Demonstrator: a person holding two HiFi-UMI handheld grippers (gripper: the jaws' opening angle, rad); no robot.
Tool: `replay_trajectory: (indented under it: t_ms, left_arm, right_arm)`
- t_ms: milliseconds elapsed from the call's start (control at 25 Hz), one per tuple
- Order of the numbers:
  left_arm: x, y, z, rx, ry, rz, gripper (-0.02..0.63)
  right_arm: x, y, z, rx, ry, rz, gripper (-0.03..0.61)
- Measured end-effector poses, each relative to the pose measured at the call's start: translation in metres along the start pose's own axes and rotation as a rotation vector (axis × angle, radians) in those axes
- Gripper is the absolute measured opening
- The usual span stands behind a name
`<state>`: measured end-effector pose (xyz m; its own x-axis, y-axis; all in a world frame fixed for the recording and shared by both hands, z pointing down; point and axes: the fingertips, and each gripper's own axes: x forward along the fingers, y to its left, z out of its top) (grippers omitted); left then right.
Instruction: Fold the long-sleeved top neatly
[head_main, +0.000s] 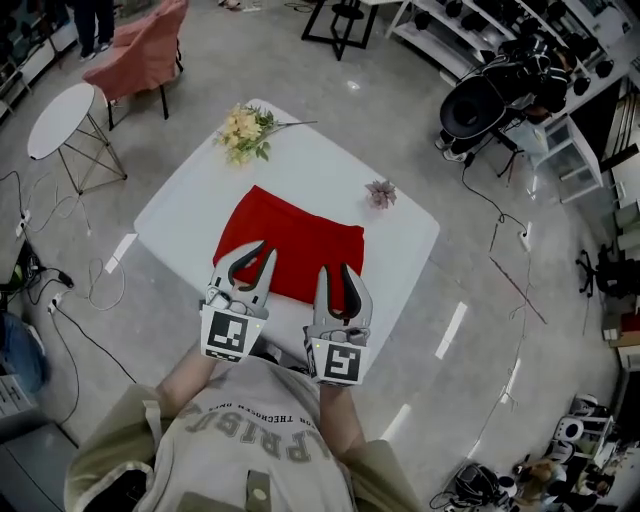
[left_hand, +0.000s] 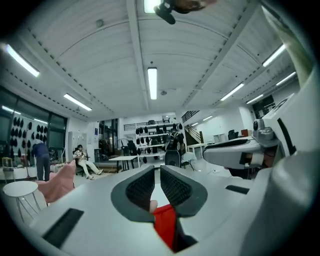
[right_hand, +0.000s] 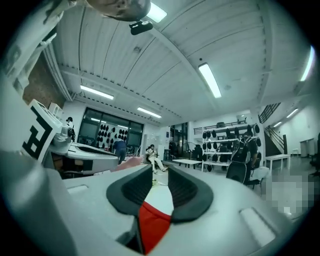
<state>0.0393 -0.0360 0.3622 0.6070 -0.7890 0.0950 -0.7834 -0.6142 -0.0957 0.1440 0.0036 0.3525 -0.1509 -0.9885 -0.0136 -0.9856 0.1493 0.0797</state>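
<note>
The long-sleeved top is a soft red cloth folded to a rough rectangle. It lies at the centre of the frame on a smooth white square table. A pale yellow flower sprig lies at the table's upper corner, and a small pink bloom sits toward its right. The left gripper and right gripper are grey with dark ribbed pads. They are held side by side over the cloth's near edge, pointing level (their own views look out across the room). Each has its jaws drawn close upon a pinch of red fabric, caught low between the pads.
</note>
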Motion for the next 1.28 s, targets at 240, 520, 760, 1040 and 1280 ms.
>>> replay_trajectory:
  t_ms: [240,520,760,1040,1280]
  left_arm:
    - [-0.011,-0.002,0.028,0.0,-0.114,0.014,0.012]
    - [-0.014,0.0,0.036,-0.012,-0.167,0.018,0.012]
    - [-0.013,-0.003,0.044,-0.001,-0.188,0.01,0.012]
    - [-0.015,-0.001,0.04,0.003,-0.171,0.016,0.011]
    - [-0.018,-0.001,0.033,0.022,-0.146,0.011,0.011]
  right_arm:
    - [-0.011,0.003,0.024,-0.054,-0.058,-0.024,0.002]
    - [-0.011,0.006,0.044,-0.019,-0.119,-0.051,0.002]
    - [-0.009,0.008,0.056,-0.048,-0.153,-0.059,0.002]
    - [-0.01,0.01,0.054,-0.055,-0.14,-0.085,0.0]
    - [-0.009,0.011,0.059,-0.062,-0.147,-0.084,0.0]
